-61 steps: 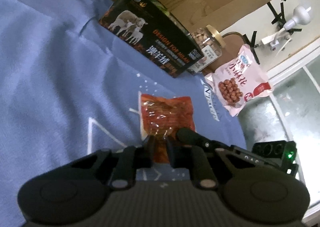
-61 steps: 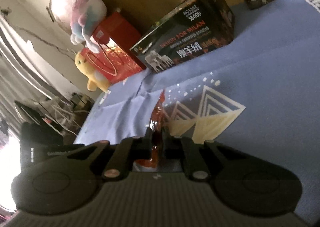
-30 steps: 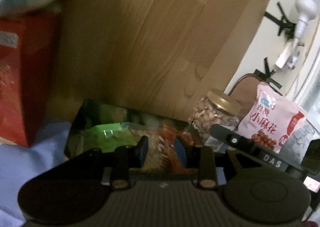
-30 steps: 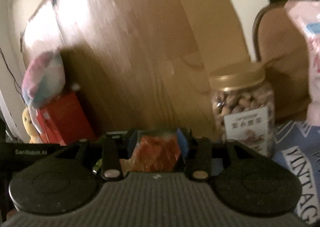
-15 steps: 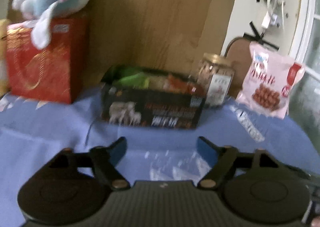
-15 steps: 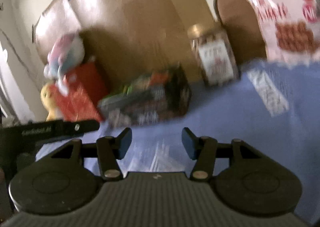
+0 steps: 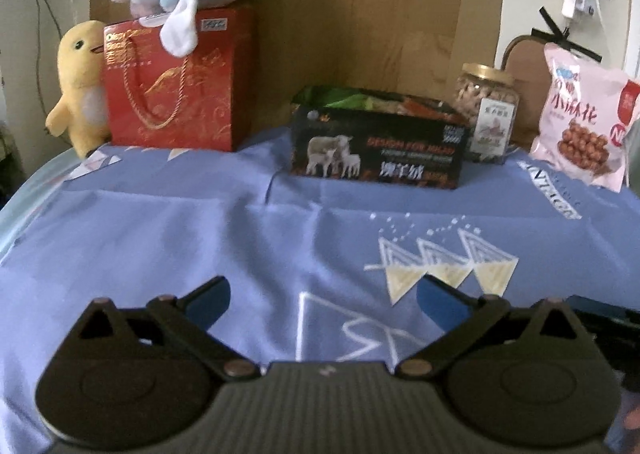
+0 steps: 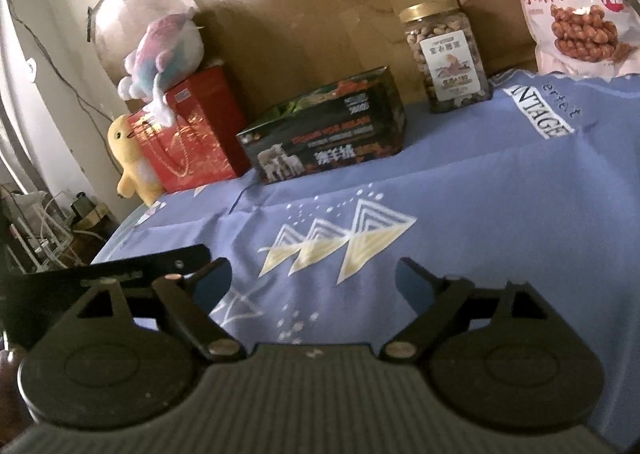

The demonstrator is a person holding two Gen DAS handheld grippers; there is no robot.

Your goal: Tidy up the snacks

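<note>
Crosswise, the black box [image 7: 378, 150] lies open-top up.

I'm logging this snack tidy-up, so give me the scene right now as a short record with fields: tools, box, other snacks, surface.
left tool: open, empty, above the cloth
right tool: open, empty, above the cloth
black box: at the back of the table, top open, green and orange packets showing inside
nut jar: upright, right of the box, gold lid on
pink snack bag: standing, right of the jar
red gift bag: left of the box, plush toy on top
blue cloth: covers the table
</note>
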